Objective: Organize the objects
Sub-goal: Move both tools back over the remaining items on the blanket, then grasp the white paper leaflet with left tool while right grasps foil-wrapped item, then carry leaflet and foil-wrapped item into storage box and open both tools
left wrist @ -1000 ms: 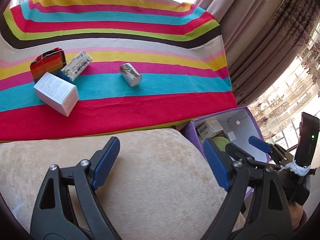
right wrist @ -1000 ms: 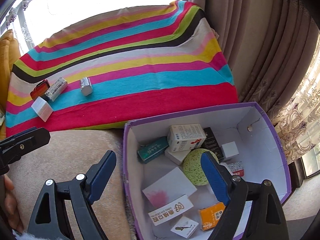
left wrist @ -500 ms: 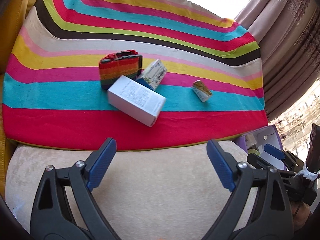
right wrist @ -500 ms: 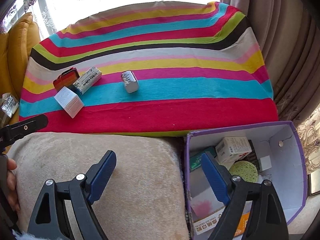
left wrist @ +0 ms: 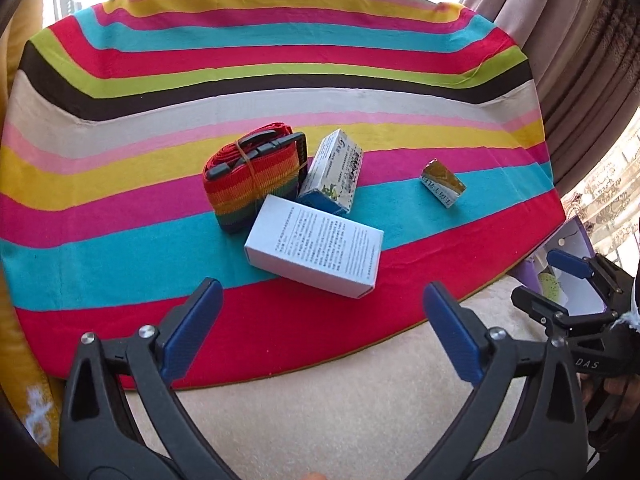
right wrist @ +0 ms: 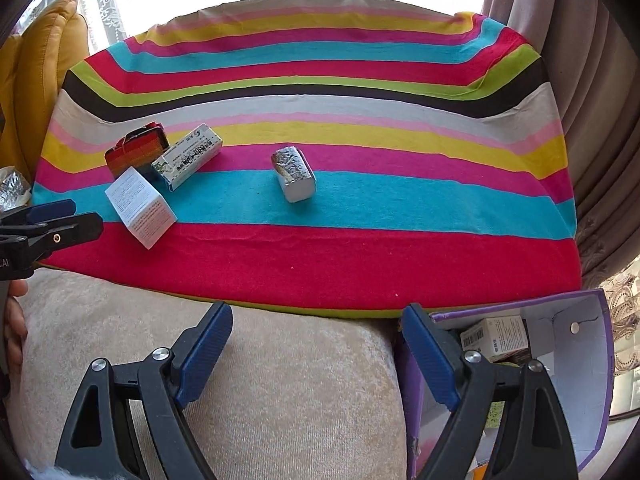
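From my left tongs (left wrist: 320, 328) I look almost straight onto the cluster on the striped cloth (left wrist: 120, 240): the white box (left wrist: 316, 250) lies flat in front across the turquoise and red stripes, printed face up, with the rainbow strap (left wrist: 250, 178) rolled up behind it, its black buckle on top. The blue-and-white carton (left wrist: 334, 174) leans beside the strap, touching it and the white box. The small foil packet (left wrist: 442, 184) sits well apart to the right. Only a sliver of the purple box (left wrist: 576, 240) shows at the right edge here, behind my right tongs (left wrist: 560, 276). My right camera gives what the left cannot: the purple box (right wrist: 560, 320) open beside the beige cushion (right wrist: 300, 380), a white carton (right wrist: 496, 338) lying inside, and a yellow cushion (right wrist: 44, 72) at far left. There the foil packet (right wrist: 294, 174) is central, lying on the pink and turquoise stripes. My left tongs have just been opening and stand wide with nothing between the pads; my right tongs (right wrist: 316, 356) are spread and empty too, over the cushion's edge.
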Demonstrator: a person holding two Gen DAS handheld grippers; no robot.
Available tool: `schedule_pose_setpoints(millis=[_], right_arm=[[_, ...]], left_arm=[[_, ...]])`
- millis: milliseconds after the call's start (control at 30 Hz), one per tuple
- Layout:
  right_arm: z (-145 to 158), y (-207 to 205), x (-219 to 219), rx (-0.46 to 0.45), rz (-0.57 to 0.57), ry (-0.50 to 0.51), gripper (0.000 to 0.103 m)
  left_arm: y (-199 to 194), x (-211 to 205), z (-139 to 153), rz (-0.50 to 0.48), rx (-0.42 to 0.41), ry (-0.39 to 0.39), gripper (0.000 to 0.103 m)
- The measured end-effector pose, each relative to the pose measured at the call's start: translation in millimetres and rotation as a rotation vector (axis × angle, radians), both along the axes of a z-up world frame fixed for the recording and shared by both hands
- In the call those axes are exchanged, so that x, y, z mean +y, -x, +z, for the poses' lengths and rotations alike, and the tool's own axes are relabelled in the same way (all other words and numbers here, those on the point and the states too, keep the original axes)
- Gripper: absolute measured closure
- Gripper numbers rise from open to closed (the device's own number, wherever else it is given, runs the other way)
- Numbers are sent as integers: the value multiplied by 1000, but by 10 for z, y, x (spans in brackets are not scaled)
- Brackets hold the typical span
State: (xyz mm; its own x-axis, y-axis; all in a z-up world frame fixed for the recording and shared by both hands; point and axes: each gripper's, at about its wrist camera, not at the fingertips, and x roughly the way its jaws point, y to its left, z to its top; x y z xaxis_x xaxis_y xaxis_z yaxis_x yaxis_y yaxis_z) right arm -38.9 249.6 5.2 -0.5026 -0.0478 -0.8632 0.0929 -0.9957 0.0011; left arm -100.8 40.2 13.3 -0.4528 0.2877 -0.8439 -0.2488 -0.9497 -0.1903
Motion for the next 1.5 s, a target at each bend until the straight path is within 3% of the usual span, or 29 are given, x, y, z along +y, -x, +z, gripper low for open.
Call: schedule_pose_setpoints(millis=[167, 533, 633, 900, 1133, 1233, 1300, 1367, 1500], right_arm=[[-30, 168, -33, -3, 6, -7, 15], [-93, 519, -141, 0, 26, -35, 15], [-109, 608, -164, 2, 27, -54, 15], [-181, 850, -267, 6, 53, -82, 16], [-233, 1109, -318, 16, 80, -87, 16], [-287, 1202, -356, 10, 82, -112, 22], [-340, 1242, -352, -17, 88, -97, 53], [-360, 1237, -334, -23, 91, -74, 71], [-290, 1143, -314, 13, 73, -110, 74]], left_arm=[[193, 49, -110, -26, -32, 45, 1], [403, 151, -316, -66, -86, 67, 1], [428, 213, -350, -80, -83, 87, 12], [279, 176, -265, -47, -16, 87, 13], [178, 30, -178, 9, 27, 36, 13], [151, 44, -152, 23, 43, 34, 13], [111, 66, -132, 30, 54, 31, 13], [89, 74, -112, 40, 61, 29, 13], [-9, 105, -52, 57, 76, 17, 13]])
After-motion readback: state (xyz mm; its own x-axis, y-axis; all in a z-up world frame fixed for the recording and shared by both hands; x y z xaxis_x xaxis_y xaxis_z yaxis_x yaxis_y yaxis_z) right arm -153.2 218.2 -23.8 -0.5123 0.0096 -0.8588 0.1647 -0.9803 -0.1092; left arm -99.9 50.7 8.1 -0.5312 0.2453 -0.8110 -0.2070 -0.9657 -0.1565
